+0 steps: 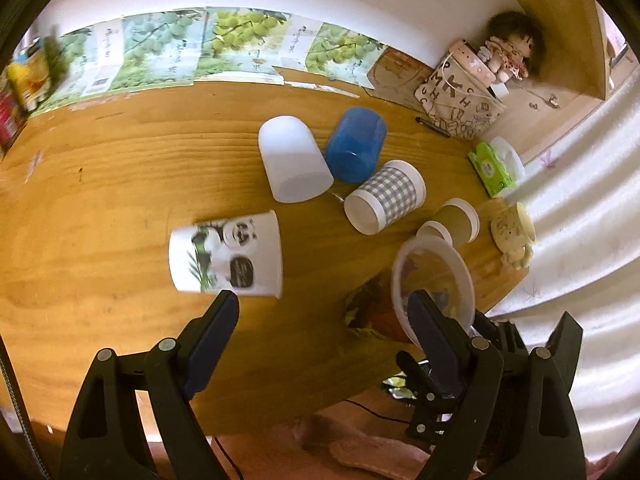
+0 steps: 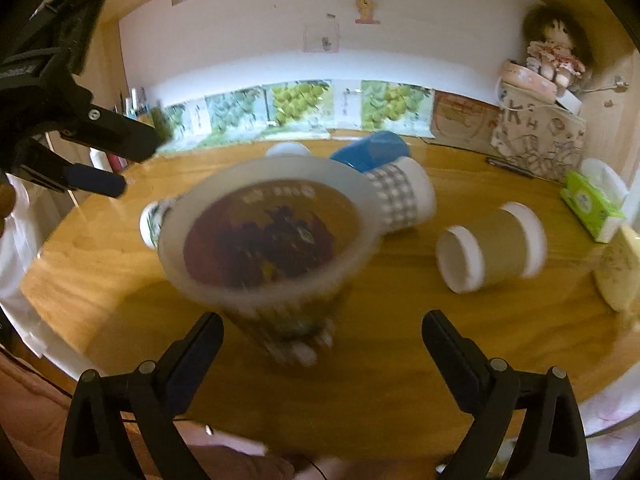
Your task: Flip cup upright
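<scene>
Several cups lie on their sides on the wooden table [image 1: 120,184]: a panda-print white cup [image 1: 226,256], a frosted white cup [image 1: 292,160], a blue cup [image 1: 356,144], a checked cup [image 1: 386,196] and a brown paper cup [image 1: 454,222]. A printed cup with a translucent rim [image 2: 268,248] stands mouth up near the table's front edge, blurred; it also shows in the left wrist view [image 1: 432,280]. My left gripper [image 1: 324,312] is open, just in front of the panda cup. My right gripper [image 2: 322,332] is open, its fingers either side of the printed cup and apart from it.
A fabric bag [image 1: 460,100] with a doll [image 1: 510,54] on it stands at the back right. A green tissue pack [image 1: 494,168] and a cream figurine [image 1: 514,232] sit at the right edge. Fruit-print cartons [image 1: 224,44] line the back wall.
</scene>
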{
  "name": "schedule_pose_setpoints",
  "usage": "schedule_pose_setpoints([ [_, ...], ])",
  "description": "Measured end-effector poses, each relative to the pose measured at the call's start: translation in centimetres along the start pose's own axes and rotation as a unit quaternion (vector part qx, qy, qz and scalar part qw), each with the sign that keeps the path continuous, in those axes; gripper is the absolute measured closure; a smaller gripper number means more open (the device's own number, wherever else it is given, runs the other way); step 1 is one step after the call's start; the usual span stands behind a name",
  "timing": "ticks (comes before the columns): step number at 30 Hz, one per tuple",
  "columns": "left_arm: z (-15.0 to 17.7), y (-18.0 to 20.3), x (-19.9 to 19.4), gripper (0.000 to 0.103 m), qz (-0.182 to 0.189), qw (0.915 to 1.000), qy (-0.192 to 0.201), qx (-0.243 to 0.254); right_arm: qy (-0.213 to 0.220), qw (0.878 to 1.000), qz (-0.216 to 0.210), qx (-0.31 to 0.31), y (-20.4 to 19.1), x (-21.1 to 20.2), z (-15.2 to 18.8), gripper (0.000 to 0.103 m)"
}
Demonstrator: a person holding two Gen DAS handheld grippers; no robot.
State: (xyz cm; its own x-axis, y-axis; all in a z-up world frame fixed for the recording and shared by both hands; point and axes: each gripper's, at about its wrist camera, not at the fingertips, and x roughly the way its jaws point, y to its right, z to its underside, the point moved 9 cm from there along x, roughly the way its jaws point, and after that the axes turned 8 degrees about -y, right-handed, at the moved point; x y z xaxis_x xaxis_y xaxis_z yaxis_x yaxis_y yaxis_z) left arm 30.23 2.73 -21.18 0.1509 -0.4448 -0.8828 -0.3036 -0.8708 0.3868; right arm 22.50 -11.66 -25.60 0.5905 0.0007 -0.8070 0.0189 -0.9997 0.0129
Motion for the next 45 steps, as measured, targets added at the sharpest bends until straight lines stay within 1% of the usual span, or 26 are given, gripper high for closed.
schedule_pose_setpoints([
  [2,1.0,0.8,-0.3,0.014,-0.006,0.9999,0.007,-0.007,-0.011,1.0,0.013,-0.005,0.6,-0.8,0.6,0.003],
  [6,3.1,2.5,-0.8,0.014,-0.028,0.9993,0.021,-0.009,-0.037,0.999,0.004,0.011,1.9,-3.0,1.6,0.003],
  [10,5.1,4.0,-2.0,0.014,-0.053,0.9973,0.047,-0.018,-0.072,0.997,0.001,0.02,2.8,-5.3,2.5,0.003],
  [12,5.8,4.6,-2.5,0.014,-0.056,0.9966,0.054,-0.024,-0.094,0.995,0.004,0.016,3.1,-6.5,2.9,0.003],
  [14,6.5,5.2,-3.1,0.014,-0.065,0.9955,0.062,-0.028,-0.096,0.995,0.013,0.012,3.4,-7.8,3.1,0.003],
  [17,7.8,5.9,-4.3,0.014,-0.09,0.9922,0.08,-0.034,-0.107,0.994,0.018,0.009,3.8,-9.4,3.6,0.003],
  [20,8.9,6.7,-5.4,0.014,-0.107,0.9886,0.097,-0.04,-0.128,0.991,-0.003,0.027,4.0,-10.8,4.4,0.003],
  [22,9.5,7.3,-6.1,0.004,-0.112,0.9867,0.109,-0.045,-0.146,0.988,-0.023,0.044,4.2,-11.7,5.1,0.003],
  [24,10.1,8.2,-6.8,0.003,-0.106,0.986,0.12,-0.045,-0.157,0.985,-0.036,0.054,4.4,-12.6,5.6,0.003],
  [26,10.5,9.0,-7.5,0.003,-0.107,0.985,0.128,-0.046,-0.159,0.984,-0.043,0.063,4.5,-13.4,6.0,0.003],
  [29,11.0,9.9,-8.8,0.0,-0.123,0.9806,0.146,-0.046,-0.151,0.984,-0.053,0.071,4.6,-14.8,6.0,0.003],
  [31,11.1,10.5,-9.5,0.0,-0.128,0.9781,0.159,-0.042,-0.141,0.986,-0.051,0.069,4.6,-15.6,5.9,0.003],
  [33,11.1,10.8,-9.8,0.0,-0.128,0.9778,0.161,-0.042,-0.132,0.988,-0.043,0.067,4.8,-16.3,5.7,0.003],
  [35,11.1,10.9,-10.2,0.0,-0.133,0.9763,0.165,-0.047,-0.122,0.989,-0.046,0.066,4.8,-16.8,5.5,0.003],
  [37,11.2,11.0,-10.9,0.0,-0.147,0.9712,0.18,-0.052,-0.108,0.99,-0.054,0.068,4.8,-17.4,5.2,0.0],
  [39,11.4,11.0,-11.4,0.0,-0.164,0.966,0.192,-0.055,-0.085,0.992,-0.058,0.068,4.8,-18.3,4.7,0.0],
  [45,11.6,11.0,-12.9,0.0,-0.211,0.9482,0.23,-0.059,-0.001,0.997,-0.054,0.059,4.7,-21.0,3.0,0.0],
])
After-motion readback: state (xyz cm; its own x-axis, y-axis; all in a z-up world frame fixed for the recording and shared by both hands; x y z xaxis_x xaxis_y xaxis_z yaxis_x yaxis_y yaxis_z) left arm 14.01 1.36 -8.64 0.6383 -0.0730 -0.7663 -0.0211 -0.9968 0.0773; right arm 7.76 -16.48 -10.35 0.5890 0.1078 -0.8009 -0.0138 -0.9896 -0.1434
